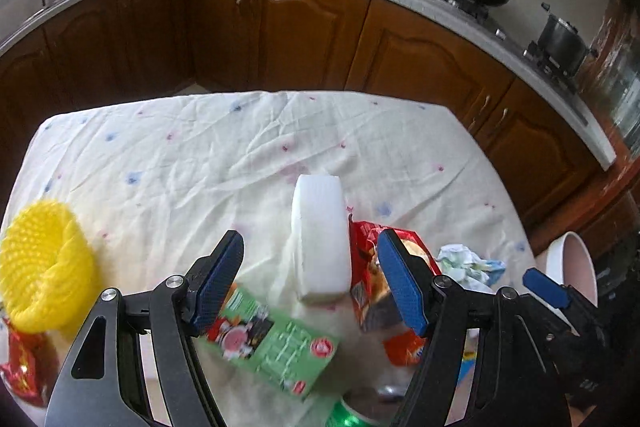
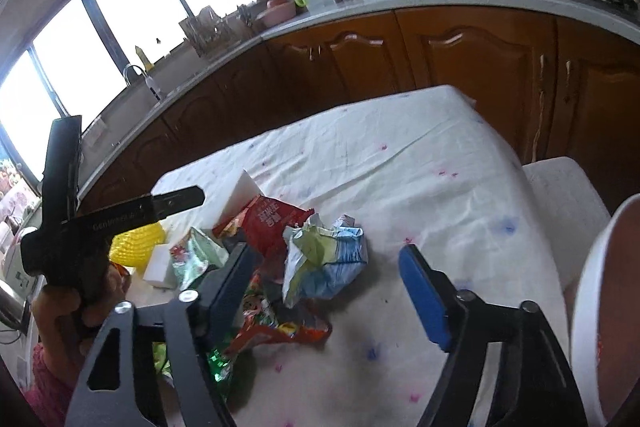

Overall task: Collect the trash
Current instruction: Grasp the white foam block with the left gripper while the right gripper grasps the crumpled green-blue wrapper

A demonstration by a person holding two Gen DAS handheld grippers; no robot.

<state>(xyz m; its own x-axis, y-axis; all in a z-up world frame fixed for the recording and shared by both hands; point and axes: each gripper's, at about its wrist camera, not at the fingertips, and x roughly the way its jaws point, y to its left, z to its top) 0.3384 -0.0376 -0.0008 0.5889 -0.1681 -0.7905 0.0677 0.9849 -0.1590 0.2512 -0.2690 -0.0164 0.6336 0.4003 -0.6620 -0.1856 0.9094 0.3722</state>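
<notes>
Two grippers hang over the cloth-covered counter (image 1: 168, 155), where the trash lies in one loose heap: a crumpled blue-and-white wrapper (image 2: 326, 255), a red snack bag (image 2: 276, 223), a green carton (image 1: 272, 343) and a white foam block (image 1: 320, 239). The crumpled wrapper lies just ahead of the right gripper (image 2: 328, 291), toward its left finger, with the white bin (image 2: 592, 307) at its right. Both the right gripper and the left gripper (image 1: 312, 283) have jaws parted wide and hold nothing.

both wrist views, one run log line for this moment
left gripper: open, above green wrapper | right gripper: open, nothing held, near crumpled wrapper | bin: right of table
</notes>
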